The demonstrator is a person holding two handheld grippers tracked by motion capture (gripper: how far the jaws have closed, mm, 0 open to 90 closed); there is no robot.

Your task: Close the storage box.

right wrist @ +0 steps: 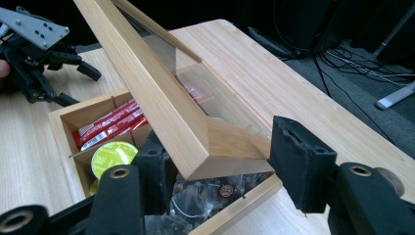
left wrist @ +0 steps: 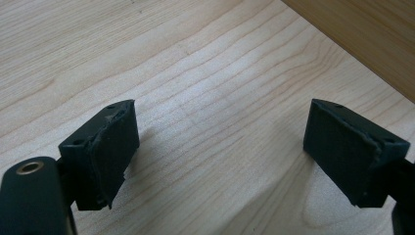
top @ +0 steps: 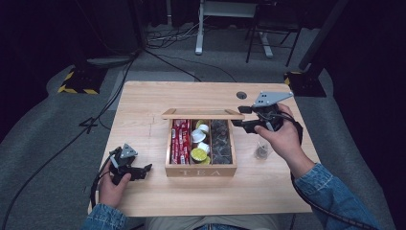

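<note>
While right gripper (right wrist: pixel 215 169) fingers straddle its corner wide, untouching: tea box (top: pixel 201 170) lid (right wrist: pixel 161 98), rigid wood, fragile pane; grip frame. Left gripper (left wrist: pixel 220 147) wide, empty.

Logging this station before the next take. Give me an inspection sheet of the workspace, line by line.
Surface: light wooden table, round port near its far edge.
Job's things: wooden tea box, lid raised; red sachets, round pods, dark bags in three compartments.
Clutter: small clear packet right of the box.
Grippers: left gripper open over bare table; right gripper open astride the lid's corner.
Cables: black leads across the floor.
Surroundings: grey carpet, stand bases, dark backdrop.
</note>
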